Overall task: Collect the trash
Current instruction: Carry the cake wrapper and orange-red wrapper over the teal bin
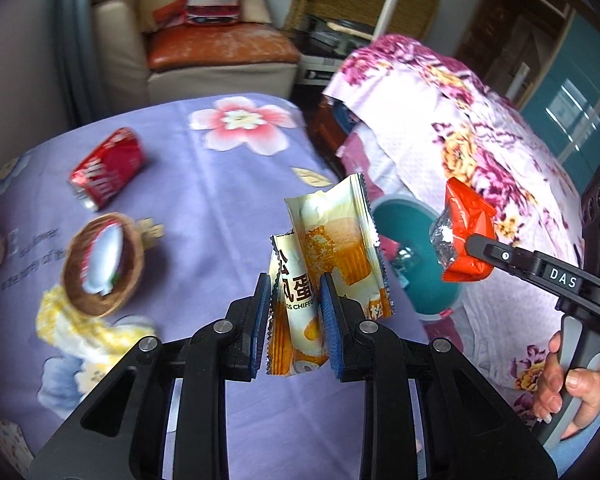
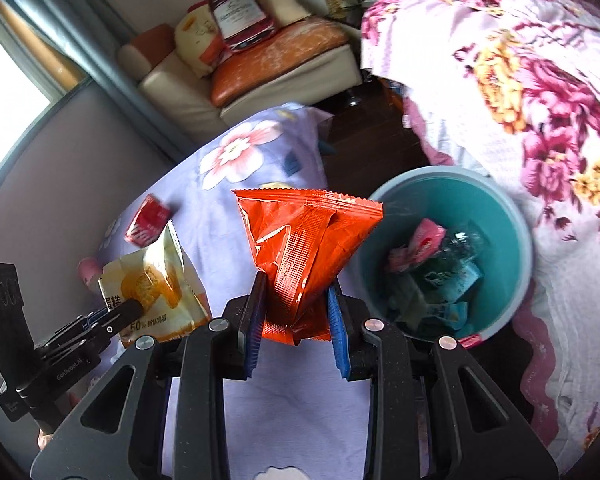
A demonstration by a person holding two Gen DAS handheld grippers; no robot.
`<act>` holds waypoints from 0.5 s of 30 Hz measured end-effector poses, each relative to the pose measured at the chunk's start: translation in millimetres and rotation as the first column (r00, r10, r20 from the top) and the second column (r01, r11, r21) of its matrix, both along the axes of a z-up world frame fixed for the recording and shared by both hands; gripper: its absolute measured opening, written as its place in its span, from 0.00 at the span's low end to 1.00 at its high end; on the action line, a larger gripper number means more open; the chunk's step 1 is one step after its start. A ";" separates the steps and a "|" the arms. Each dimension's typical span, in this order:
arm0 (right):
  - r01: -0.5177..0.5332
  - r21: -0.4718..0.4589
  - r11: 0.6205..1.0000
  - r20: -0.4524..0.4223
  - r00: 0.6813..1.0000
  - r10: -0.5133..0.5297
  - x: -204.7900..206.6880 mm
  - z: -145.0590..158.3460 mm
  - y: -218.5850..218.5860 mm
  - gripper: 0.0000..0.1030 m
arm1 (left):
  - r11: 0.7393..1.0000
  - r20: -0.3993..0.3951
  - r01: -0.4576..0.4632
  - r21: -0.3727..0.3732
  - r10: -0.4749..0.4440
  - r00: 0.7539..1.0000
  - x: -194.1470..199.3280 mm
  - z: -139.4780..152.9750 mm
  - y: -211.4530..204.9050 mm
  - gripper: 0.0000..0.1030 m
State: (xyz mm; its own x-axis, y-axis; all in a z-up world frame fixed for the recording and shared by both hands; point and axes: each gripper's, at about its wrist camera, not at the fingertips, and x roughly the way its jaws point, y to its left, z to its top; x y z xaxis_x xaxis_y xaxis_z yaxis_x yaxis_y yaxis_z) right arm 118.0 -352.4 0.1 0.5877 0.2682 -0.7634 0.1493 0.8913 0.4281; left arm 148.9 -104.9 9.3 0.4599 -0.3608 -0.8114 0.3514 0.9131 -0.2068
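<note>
My left gripper point(image 1: 295, 294) is shut on a cream and orange cake wrapper point(image 1: 332, 248), held upright above the lilac flowered tablecloth point(image 1: 204, 184). That wrapper point(image 2: 156, 280) and the left gripper point(image 2: 134, 307) also show at the left of the right wrist view. My right gripper point(image 2: 298, 294) is shut on a crumpled orange-red wrapper point(image 2: 304, 240), just left of the teal trash bin point(image 2: 516, 240). The bin holds several wrappers. From the left wrist view, the right gripper point(image 1: 474, 245) holds the orange-red wrapper point(image 1: 466, 236) over the bin point(image 1: 404, 224).
On the tablecloth lie a red soda can point(image 1: 108, 168), a brown bowl point(image 1: 104, 264) with a wrapper in it and a yellow crumpled wrapper point(image 1: 80, 328). A pink flowered cloth point(image 1: 460, 120) covers furniture right of the bin. A beige sofa point(image 1: 204, 52) stands behind.
</note>
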 end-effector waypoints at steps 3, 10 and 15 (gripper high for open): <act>0.050 -0.002 0.999 0.003 0.999 -0.050 -4.8 -1.0 -27.5 0.27 | 0.998 -0.001 0.059 0.017 -0.059 0.998 4.5 -3.4 -35.6 0.25; 0.134 -0.004 0.991 0.010 0.991 -0.134 -9.0 -6.3 -79.1 0.27 | 0.986 -0.040 0.160 0.036 -0.158 0.987 18.8 -20.9 -108.4 0.25; 0.166 -0.004 0.986 0.005 0.986 -0.166 -8.8 -10.9 -106.0 0.27 | 0.978 -0.062 0.205 0.047 -0.202 0.977 26.7 -31.4 -143.7 0.25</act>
State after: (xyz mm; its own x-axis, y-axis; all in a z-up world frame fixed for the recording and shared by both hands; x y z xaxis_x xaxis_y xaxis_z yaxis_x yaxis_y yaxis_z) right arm 109.2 -458.4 -10.8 0.6275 0.1627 -0.7614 0.2936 0.8563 0.4249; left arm 175.6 -248.6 -22.0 0.3339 -0.3976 -0.8546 0.5199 0.8340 -0.1848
